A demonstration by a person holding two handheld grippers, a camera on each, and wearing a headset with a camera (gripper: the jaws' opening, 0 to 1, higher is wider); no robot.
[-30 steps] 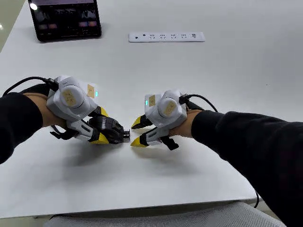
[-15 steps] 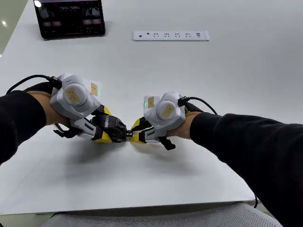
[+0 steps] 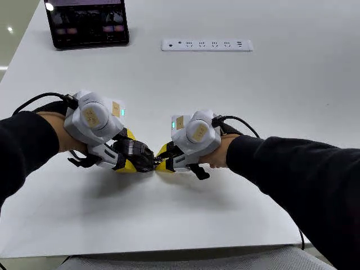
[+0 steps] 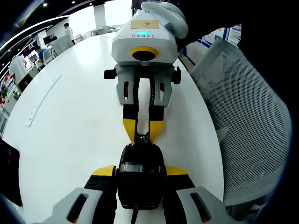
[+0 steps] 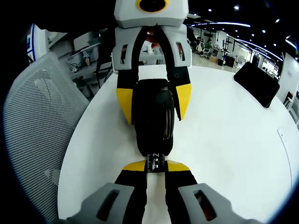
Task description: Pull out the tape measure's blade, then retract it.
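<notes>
Gripping the tape measure (image 3: 136, 154) at the near middle of the surface (image 3: 185, 95), the left tool (image 3: 128, 153) aims its mouth rightward. The right tool (image 3: 162, 159) is pinched together on the blade tip (image 5: 155, 162), hard against that mouth. The blade's axis runs left-right, so the pull should go right.

The tape measure (image 3: 138, 154) is black all over. The left gripper (image 3: 128, 151) and the right gripper (image 3: 162, 159) both have pale grey-white shells, black jaws tipped in yellow, and a small teal light. The table (image 3: 225, 101) is plain white, as is the power strip (image 3: 207, 45). The sleeves (image 3: 292, 169) are black and the chair (image 4: 247, 116) is grey mesh.
</notes>
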